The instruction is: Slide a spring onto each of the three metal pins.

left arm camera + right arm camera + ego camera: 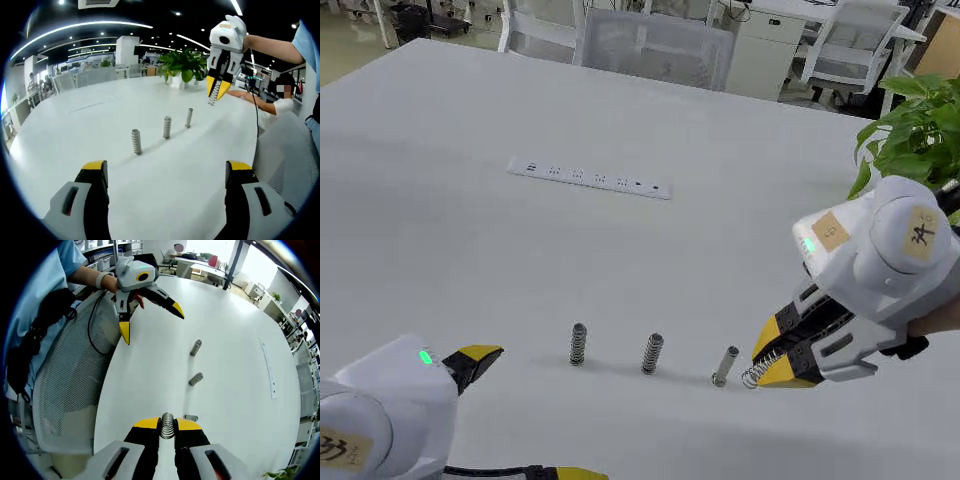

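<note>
Gripping a small coiled steel spring (167,425) between its yellow-tipped jaws, the white right gripper (761,366) hangs over a broad white workbench (470,200), held by a person in a light blue sleeve. The jaws are clenched on the middle of the coil, and 1 end of the spring pokes out past the tips. In the left gripper view the spring is up in the air, clear of the tabletop and apart from every pin.

3 short metal pins stand upright in a row on the workbench. 2 spring-wrapped pins, the left-hand 1 (578,344) and the middle 1 (653,353), already carry their coils. The bare grey metal pin (725,366) at the right end of the row carries none, and it is the pin nearest the right gripper. In the head view the held spring sits just beside this pin's base.

Near the front edge of the workbench the white left gripper (525,415) waits with its yellow-tipped jaws spread wide and grasping nothing, well apart from the row.

Farther back on the tabletop lies a long white power strip (590,179). A leafy green potted plant (915,125) stands at the right edge, and a grey mesh chair (65,385) sits beside the workbench.
</note>
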Demonstrator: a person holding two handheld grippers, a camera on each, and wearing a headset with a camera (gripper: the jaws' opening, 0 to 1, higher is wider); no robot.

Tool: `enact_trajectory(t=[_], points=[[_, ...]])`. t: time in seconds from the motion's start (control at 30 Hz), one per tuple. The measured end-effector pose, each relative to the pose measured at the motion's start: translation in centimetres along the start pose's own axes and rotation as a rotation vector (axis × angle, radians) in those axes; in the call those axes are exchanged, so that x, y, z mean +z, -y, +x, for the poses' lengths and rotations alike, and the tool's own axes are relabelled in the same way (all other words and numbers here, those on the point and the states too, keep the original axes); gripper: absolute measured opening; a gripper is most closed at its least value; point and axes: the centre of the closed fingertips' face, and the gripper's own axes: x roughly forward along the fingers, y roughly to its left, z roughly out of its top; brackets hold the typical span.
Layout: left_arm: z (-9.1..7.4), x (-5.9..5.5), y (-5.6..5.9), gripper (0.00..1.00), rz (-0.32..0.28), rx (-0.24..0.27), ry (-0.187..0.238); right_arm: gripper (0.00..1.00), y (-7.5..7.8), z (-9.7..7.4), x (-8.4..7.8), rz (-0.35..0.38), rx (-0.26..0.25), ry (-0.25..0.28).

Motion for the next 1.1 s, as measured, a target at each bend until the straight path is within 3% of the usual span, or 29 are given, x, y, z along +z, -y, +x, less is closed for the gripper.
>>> enact_trajectory(t=[0.2,0.33,0.47,1.1], points=[[0.1,-0.8,0.0,0.99,-0.015,0.003,-0.023,0.07,1.3,0.0,-0.5,-0.018,0.005,-0.037],[0.0,-0.9,-0.1,0.99,-0.025,0.004,-0.028,0.07,2.8,0.3,-1.2,-0.064,-0.030,-0.096],[0.0,-1.0,-0.1,0.99,-0.025,0.006,-0.029,0.07,3.4,0.7,-1.3,-0.069,-0.027,-0.115],[-0.1,-1.5,0.0,0.98,-0.022,0.000,-0.056,0.07,4.2,2.2,-1.1,-0.098,0.013,-0.164]])
